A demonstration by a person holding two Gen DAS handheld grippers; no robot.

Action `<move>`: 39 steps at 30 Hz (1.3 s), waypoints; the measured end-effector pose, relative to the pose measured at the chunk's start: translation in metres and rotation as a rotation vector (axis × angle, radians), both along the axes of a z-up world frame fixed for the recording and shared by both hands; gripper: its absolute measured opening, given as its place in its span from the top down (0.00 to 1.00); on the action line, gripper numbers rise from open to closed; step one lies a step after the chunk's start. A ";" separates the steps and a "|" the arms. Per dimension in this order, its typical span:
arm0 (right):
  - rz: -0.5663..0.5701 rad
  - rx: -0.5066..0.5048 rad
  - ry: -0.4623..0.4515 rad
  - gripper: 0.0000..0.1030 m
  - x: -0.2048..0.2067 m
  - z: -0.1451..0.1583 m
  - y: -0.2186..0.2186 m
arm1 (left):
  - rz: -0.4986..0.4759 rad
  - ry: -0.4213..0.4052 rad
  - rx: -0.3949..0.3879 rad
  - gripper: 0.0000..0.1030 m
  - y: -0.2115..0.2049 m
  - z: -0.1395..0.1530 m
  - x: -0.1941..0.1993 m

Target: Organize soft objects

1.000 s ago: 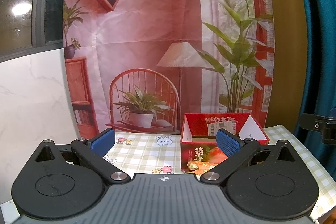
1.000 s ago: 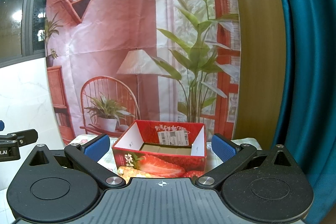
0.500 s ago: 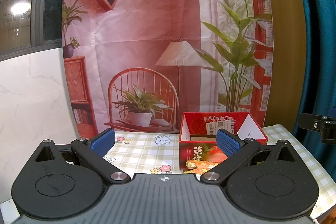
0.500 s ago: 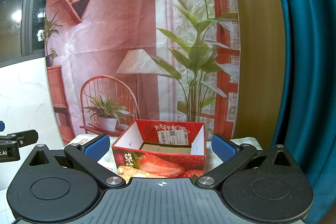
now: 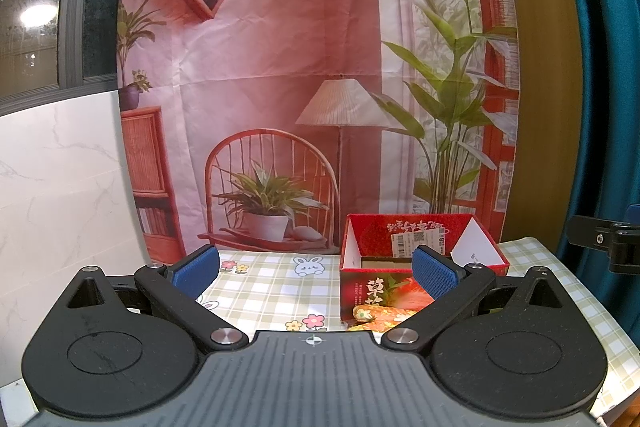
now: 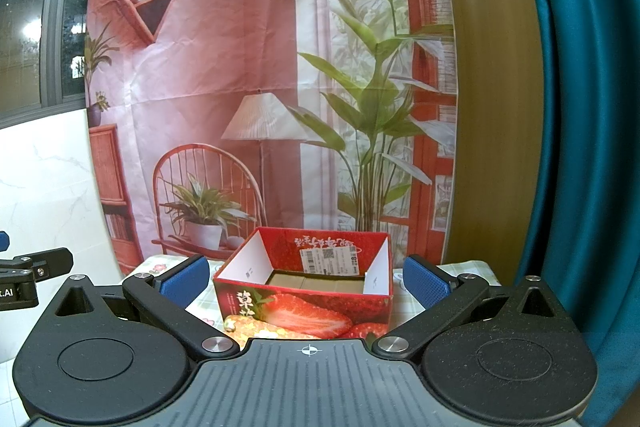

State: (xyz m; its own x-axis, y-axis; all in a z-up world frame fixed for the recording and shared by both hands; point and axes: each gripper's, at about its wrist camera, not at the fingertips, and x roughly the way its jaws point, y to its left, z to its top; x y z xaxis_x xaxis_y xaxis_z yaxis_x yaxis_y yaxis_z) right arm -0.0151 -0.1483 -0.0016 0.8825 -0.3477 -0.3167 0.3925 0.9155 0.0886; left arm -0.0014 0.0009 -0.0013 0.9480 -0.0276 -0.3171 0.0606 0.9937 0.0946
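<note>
An open red strawberry box (image 5: 424,259) (image 6: 308,291) stands on the checked tablecloth (image 5: 272,287), empty inside as far as I see. An orange patterned soft object (image 5: 380,315) (image 6: 248,327) lies against the box's front, mostly hidden by the gripper bodies. My left gripper (image 5: 316,273) is open, with its right blue pad in front of the box. The right gripper (image 6: 306,281) is also open, spread to either side of the box and short of it. Nothing sits between either pair of fingers.
A printed backdrop (image 5: 320,87) hangs right behind the table. A white marble wall (image 5: 60,187) stands at the left and a teal curtain (image 6: 580,147) at the right. The other gripper's tip shows at each view's edge (image 5: 608,239) (image 6: 32,267).
Both views have crept slightly; the box sits a touch lower and further left in the left wrist view. Both grippers stay open as before.
</note>
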 end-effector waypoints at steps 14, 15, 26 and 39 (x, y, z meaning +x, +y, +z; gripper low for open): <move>0.000 0.002 -0.002 0.00 0.001 0.001 0.001 | -0.002 -0.020 0.011 0.00 -0.001 -0.006 0.000; 0.001 0.002 -0.005 0.00 0.002 0.000 -0.001 | -0.005 -0.019 0.010 0.00 -0.002 -0.007 0.000; 0.022 0.052 -0.031 0.00 0.004 -0.028 -0.006 | 0.018 0.011 0.021 0.00 0.000 -0.029 0.015; 0.074 0.067 -0.104 0.00 0.014 -0.079 -0.005 | 0.014 0.150 0.003 0.01 0.006 -0.083 0.051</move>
State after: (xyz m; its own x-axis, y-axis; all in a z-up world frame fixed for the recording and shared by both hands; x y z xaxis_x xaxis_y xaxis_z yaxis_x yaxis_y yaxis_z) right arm -0.0008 -0.1534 -0.0804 0.9342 -0.2612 -0.2430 0.3094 0.9323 0.1873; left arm 0.0498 0.0069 -0.0839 0.8902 -0.0133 -0.4553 0.0600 0.9943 0.0881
